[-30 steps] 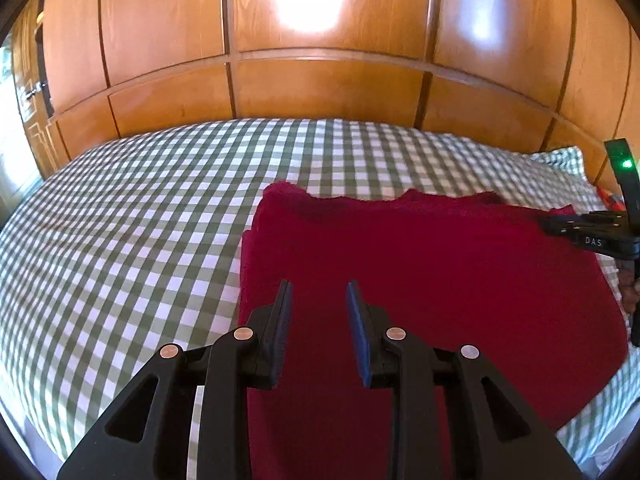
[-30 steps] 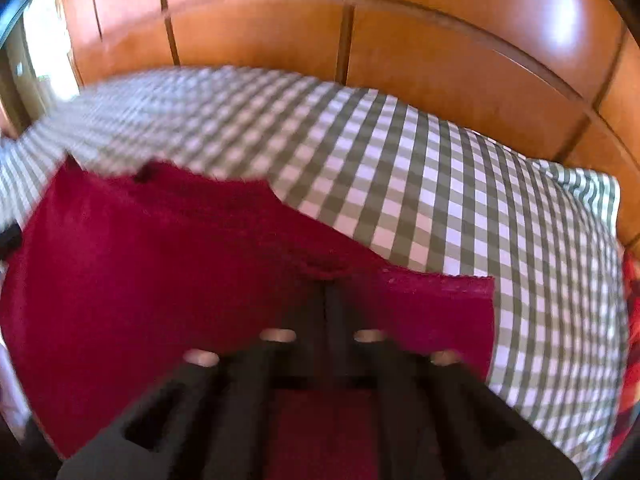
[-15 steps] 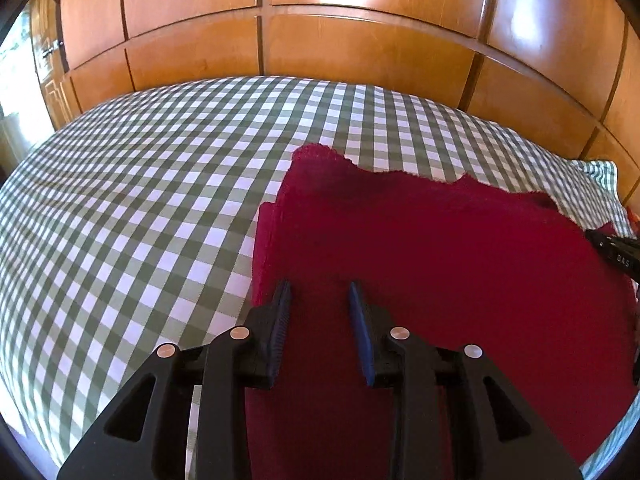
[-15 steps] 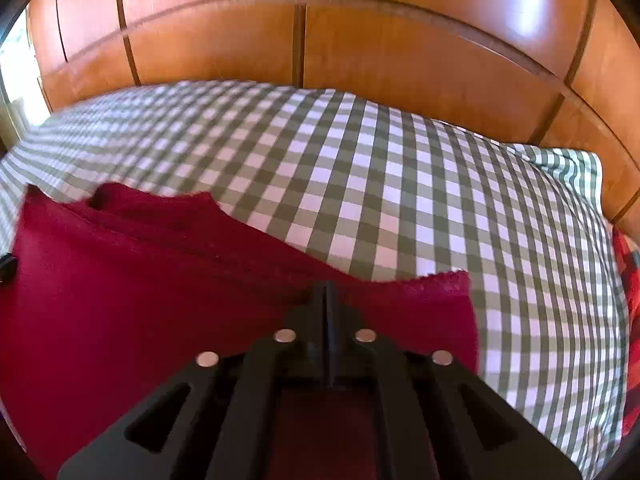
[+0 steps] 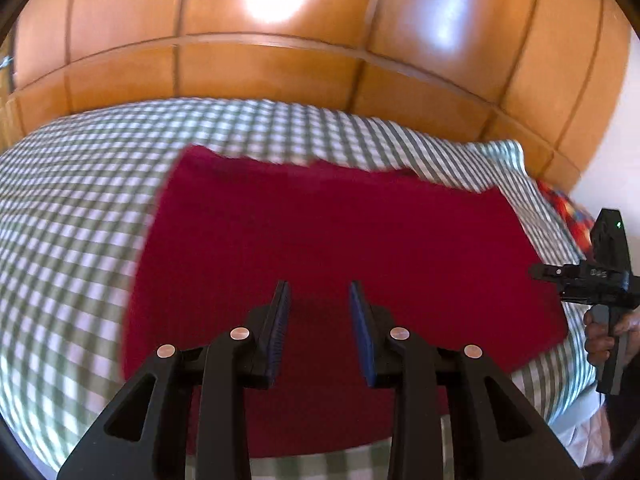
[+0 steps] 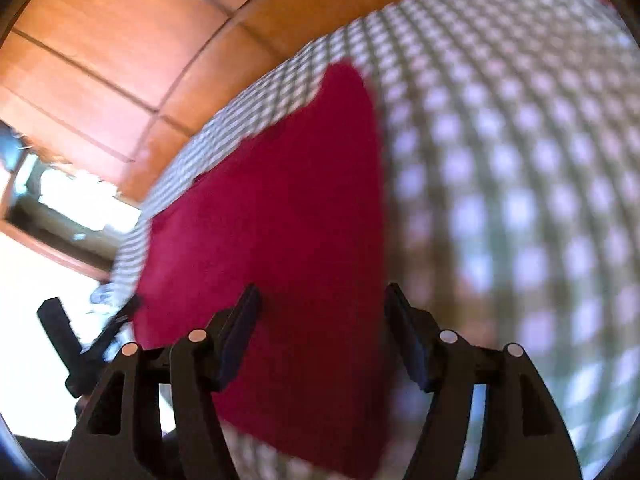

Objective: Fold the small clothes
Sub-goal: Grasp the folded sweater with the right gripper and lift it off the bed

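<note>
Red cloth (image 5: 340, 248) lies flat on the checked bed (image 5: 80, 208), toward its right edge. Left hand-held gripper (image 5: 320, 320) hovers over the cloth's near edge, jaws apart, empty. Right hand-held gripper (image 6: 320, 332) has just been opening, released, nothing between its fingers.

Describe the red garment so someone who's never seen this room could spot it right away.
Find the bed with the green-and-white checked cover below the wooden wall panels. The red garment lies flat on it, the only plain dark red thing against the checks.
</note>
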`<action>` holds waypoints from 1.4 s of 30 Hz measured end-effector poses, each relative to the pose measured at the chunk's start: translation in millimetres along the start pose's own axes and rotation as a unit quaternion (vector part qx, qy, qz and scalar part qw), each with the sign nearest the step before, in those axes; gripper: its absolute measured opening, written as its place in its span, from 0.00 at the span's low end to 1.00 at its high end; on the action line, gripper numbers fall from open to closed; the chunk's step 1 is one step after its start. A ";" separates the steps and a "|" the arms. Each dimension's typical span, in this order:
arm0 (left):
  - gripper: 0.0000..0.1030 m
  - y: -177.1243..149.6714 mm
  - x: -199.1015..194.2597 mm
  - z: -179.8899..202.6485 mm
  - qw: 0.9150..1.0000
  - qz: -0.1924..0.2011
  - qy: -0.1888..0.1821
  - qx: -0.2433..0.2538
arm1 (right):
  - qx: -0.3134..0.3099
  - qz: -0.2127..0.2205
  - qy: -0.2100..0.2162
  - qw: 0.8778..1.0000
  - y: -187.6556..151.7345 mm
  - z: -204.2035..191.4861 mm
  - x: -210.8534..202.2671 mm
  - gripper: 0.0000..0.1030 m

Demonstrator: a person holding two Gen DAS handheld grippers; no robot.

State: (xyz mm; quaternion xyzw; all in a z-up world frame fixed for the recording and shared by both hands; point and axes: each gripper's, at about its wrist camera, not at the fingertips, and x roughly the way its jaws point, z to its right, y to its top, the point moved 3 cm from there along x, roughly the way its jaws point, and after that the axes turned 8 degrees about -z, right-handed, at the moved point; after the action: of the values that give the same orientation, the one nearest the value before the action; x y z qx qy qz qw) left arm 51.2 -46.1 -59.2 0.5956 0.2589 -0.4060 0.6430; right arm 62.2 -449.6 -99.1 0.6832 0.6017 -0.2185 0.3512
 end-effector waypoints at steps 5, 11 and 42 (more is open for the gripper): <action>0.29 -4.0 27.7 5.6 0.999 -0.037 0.020 -0.008 | -0.009 0.009 0.004 1.000 -9.8 -12.8 11.0 0.57; 0.29 1.1 23.2 13.3 0.999 -0.031 0.039 -0.013 | -0.016 0.013 -0.001 1.000 -9.0 -24.4 20.8 0.30; 0.29 -14.7 7.6 -22.6 0.997 -0.057 -0.048 -0.035 | -0.250 -0.066 0.002 0.966 34.8 -315.5 160.9 0.23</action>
State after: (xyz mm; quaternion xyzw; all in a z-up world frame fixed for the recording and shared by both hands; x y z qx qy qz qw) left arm 46.5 -25.1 -77.1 0.5371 0.2752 -0.4603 0.6511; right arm 86.1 -108.6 -0.1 0.5330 0.6815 -0.0825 0.4947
